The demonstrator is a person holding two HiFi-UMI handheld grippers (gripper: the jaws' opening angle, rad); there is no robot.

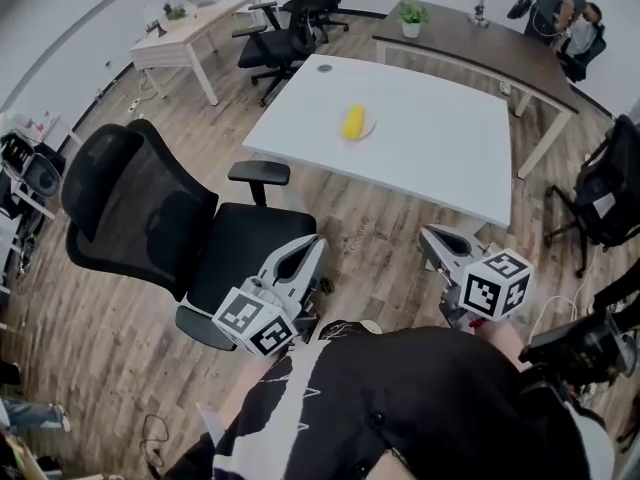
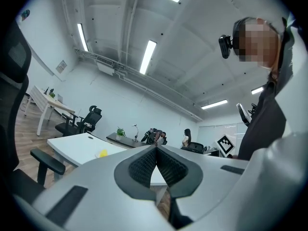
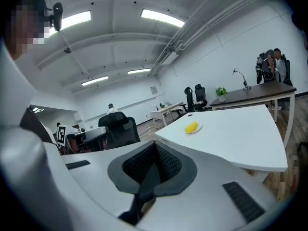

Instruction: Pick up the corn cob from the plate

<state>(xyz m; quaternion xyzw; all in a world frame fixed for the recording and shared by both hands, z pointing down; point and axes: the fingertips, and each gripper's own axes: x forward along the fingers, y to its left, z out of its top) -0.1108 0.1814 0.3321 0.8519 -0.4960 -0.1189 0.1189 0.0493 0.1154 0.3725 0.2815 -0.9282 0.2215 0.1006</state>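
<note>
The left hand-held gripper (image 1: 306,246) is shut, and nothing is in it. In the left gripper view its two dark pads (image 2: 144,162) press flat on each other. The right hand-held gripper (image 1: 432,236) is shut too, and it is empty as well. Both are held low and close to the person's body, well apart from the white counter (image 1: 450,148).

The corn cob (image 1: 353,122) is yellow. It lies on a small pale plate (image 1: 370,129), out in the middle part of the counter. Nothing else sits near it. The right gripper view sees the corn cob (image 3: 191,127) over the near edge of the counter. A black office chair (image 1: 150,208) stands on the floor at the left, between the person and the counter.

I think the corn cob is light and hard, so it should not squash. It is round and bumpy, so it may roll on the plate or slip if it is pinched near an end. The best place to hold it looks like the middle, with one jaw on each long side. The plate looks small and light, so a push from the side could slide it. The jaws must open first, and come down softly over the cob.
</note>
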